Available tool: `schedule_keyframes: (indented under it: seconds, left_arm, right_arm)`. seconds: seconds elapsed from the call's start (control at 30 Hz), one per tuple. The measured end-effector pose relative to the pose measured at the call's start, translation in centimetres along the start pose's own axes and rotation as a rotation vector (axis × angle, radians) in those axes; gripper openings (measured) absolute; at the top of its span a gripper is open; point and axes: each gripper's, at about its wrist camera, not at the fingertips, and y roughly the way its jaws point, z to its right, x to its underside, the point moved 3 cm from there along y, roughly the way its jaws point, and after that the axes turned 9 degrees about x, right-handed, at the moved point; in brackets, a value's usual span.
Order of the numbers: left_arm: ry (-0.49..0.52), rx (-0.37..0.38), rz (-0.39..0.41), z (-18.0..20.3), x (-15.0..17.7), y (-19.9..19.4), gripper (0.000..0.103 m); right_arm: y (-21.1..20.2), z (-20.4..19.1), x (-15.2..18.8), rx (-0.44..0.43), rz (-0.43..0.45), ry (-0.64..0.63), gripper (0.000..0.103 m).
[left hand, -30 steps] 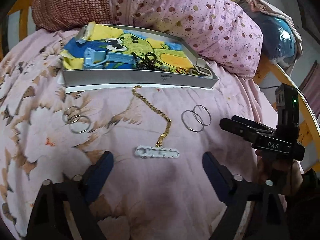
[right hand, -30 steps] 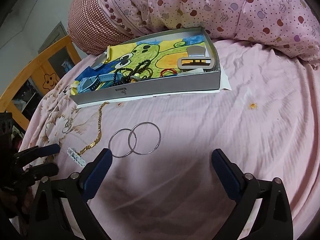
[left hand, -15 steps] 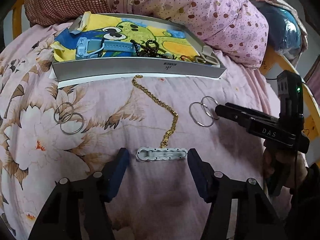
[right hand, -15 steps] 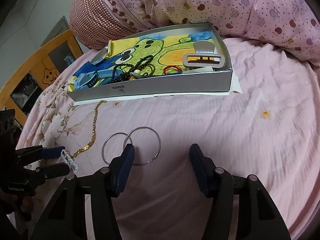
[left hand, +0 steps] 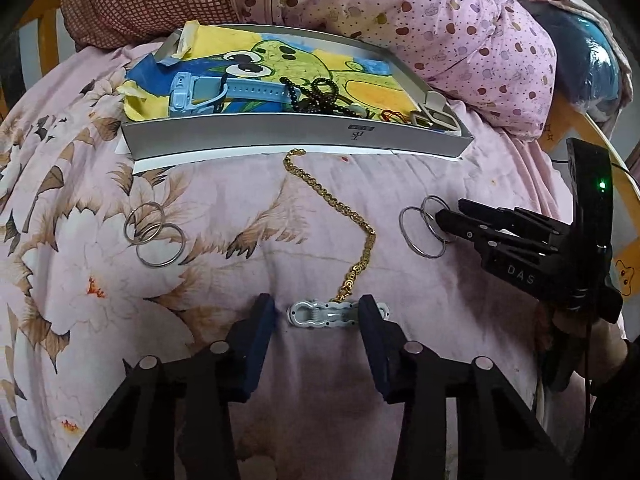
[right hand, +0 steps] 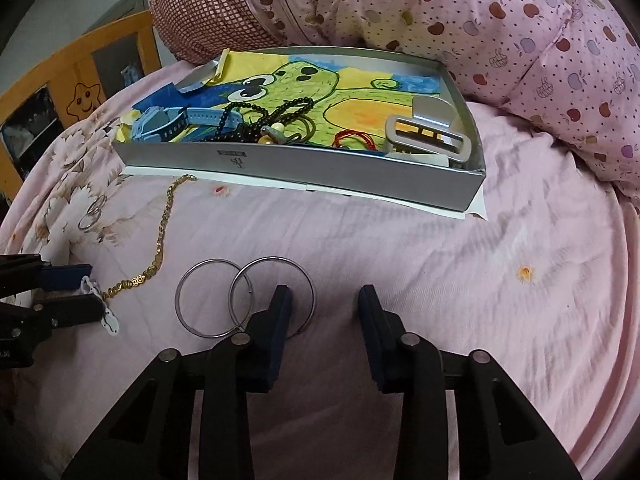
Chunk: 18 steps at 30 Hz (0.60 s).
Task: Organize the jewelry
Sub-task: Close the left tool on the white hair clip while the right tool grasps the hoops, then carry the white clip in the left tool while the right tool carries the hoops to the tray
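Note:
A white hair clip (left hand: 320,315) lies on the pink floral bedspread, at the near end of a gold chain (left hand: 332,216). My left gripper (left hand: 318,312) is open, its blue fingers low on either side of the clip; the right finger overlaps the clip's end. Two linked silver rings (right hand: 208,300) lie to the right of the chain. My right gripper (right hand: 323,300) is open, and its left finger (right hand: 278,308) rests over the right-hand ring. The grey tray (right hand: 320,168) behind holds a blue watch (right hand: 160,124), black beads (right hand: 260,120) and a grey claw clip (right hand: 428,136).
Another pair of silver rings (left hand: 154,232) lies left of the chain. A dotted pink quilt (left hand: 420,12) and a checked pillow (left hand: 140,0) rise behind the tray. A wooden bed rail (right hand: 80,64) stands at the far left. A hand (left hand: 580,324) holds the right gripper.
Both grippers have come forward and down and have narrowed. The left one now straddles the white clip, and the right one's tip has reached the linked rings.

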Motion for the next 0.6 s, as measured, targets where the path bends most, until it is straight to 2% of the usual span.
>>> schedule_keyframes:
  seconds: [0.2, 0.23, 0.27, 0.6]
  left_arm:
    - [0.003, -0.022, -0.008, 0.4, 0.1, -0.3, 0.031]
    - [0.000, -0.032, -0.004, 0.4, 0.1, -0.4, 0.023]
    - [-0.006, -0.032, -0.001, 0.4, 0.0, -0.6, 0.021]
    - [0.022, -0.046, 0.001, 1.3, 1.1, -2.0, 0.010]
  right_arm:
    - [-0.4, -0.5, 0.2, 0.007, 0.007, -0.029, 0.005]
    - [-0.5, -0.5, 0.3, 0.004, 0.009, -0.028, 0.005]
    - [-0.6, -0.4, 0.4, 0.000, 0.011, -0.019, 0.005]
    - [-1.2, 0.6, 0.6, -0.043, 0.020, 0.040, 0.004]
